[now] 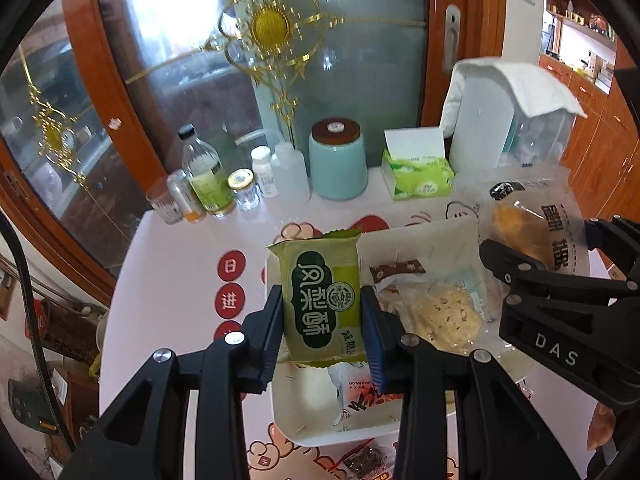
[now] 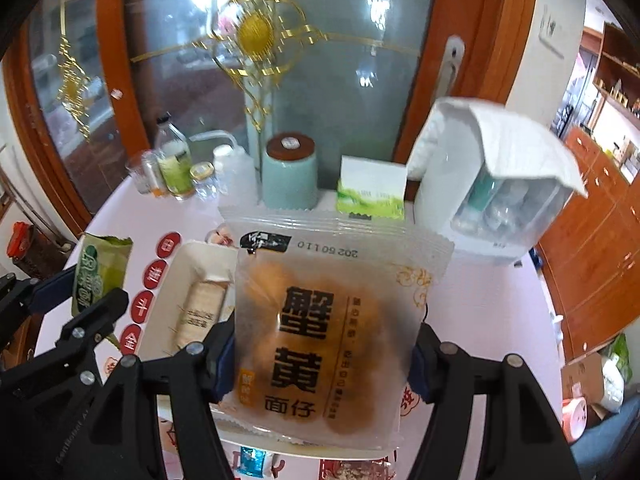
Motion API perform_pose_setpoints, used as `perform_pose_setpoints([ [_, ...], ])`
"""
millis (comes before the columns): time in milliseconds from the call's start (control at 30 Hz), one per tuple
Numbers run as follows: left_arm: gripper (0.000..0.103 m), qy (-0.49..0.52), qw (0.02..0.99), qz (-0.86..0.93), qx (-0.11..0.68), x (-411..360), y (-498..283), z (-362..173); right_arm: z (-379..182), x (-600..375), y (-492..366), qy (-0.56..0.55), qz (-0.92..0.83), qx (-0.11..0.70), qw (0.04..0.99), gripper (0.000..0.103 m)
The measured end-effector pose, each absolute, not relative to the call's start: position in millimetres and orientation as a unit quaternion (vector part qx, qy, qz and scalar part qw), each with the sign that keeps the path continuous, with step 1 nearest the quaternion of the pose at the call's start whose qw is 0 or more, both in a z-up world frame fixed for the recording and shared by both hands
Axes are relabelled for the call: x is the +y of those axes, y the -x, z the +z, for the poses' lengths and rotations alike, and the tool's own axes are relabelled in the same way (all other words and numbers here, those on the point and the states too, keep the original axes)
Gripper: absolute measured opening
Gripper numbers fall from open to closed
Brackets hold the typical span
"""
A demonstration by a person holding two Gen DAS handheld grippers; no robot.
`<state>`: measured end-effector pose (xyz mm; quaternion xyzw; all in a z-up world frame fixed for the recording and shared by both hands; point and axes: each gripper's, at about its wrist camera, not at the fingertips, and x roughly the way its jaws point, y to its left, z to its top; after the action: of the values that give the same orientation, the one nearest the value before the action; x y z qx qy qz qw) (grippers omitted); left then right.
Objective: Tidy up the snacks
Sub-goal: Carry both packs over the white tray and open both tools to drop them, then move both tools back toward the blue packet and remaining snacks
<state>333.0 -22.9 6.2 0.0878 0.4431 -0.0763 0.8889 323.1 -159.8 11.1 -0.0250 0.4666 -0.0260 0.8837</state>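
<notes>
My left gripper (image 1: 322,316) is shut on a green pineapple-cake packet (image 1: 322,300) and holds it above a white tray (image 1: 292,416). The tray holds a brown wrapped candy (image 1: 398,271), a pale cookie packet (image 1: 444,314) and a white packet with red print (image 1: 360,400). My right gripper (image 2: 322,354) is shut on a frosted crab-roe snack bag (image 2: 324,336), held upright over the tray (image 2: 180,272). That bag shows at the right of the left wrist view (image 1: 528,228). The green packet shows at the left of the right wrist view (image 2: 98,276).
At the table's back stand bottles and jars (image 1: 208,184), a teal canister (image 1: 338,160), a green tissue box (image 1: 418,172) and a white appliance under a cloth (image 1: 504,116). More wrapped snacks (image 2: 252,462) lie near the table's front edge.
</notes>
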Motion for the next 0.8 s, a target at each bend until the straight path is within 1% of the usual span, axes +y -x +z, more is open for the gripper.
perform_pose_setpoints([
  [67, 0.037, -0.092, 0.884, -0.075, 0.453, -25.9, -339.3, -3.6, 0.5, -162.5, -328.1, 0.019, -0.025, 0.478, 0.878, 0.072],
  [100, 0.044, -0.095, 0.882, -0.076, 0.456, -27.3, -341.0, -7.6, -4.2, -164.1, -330.4, 0.014, -0.025, 0.483, 0.875, 0.074],
  [133, 0.061, -0.098, 0.88, -0.076, 0.459, -28.7, -342.5, -11.0, -7.1, -165.2, -332.2, 0.011, -0.024, 0.486, 0.874, 0.075],
  [167, 0.065, -0.103, 0.879, -0.071, 0.46, -29.9, -343.0, -13.3, -10.5, -166.7, -333.8, 0.007, -0.024, 0.489, 0.872, 0.076],
  [233, 0.085, -0.114, 0.881, -0.065, 0.455, -31.4, -342.5, -14.9, -16.2, -170.4, -337.1, 0.001, -0.027, 0.497, 0.867, 0.078],
  [300, 0.091, -0.115, 0.883, -0.07, 0.449, -31.5, -340.1, -14.6, -21.5, -175.3, -338.6, -0.01, -0.031, 0.502, 0.864, 0.081],
  [533, 0.092, -0.12, 0.88, -0.078, 0.453, -33.8, -333.1, -14.0, -12.6, -176.3, -333.8, -0.022, -0.037, 0.482, 0.875, 0.084],
  [800, 0.092, -0.118, 0.883, -0.079, 0.447, -34.2, -318.9, -4.6, -1.7, -173.3, -322.4, -0.022, -0.032, 0.481, 0.876, 0.085],
])
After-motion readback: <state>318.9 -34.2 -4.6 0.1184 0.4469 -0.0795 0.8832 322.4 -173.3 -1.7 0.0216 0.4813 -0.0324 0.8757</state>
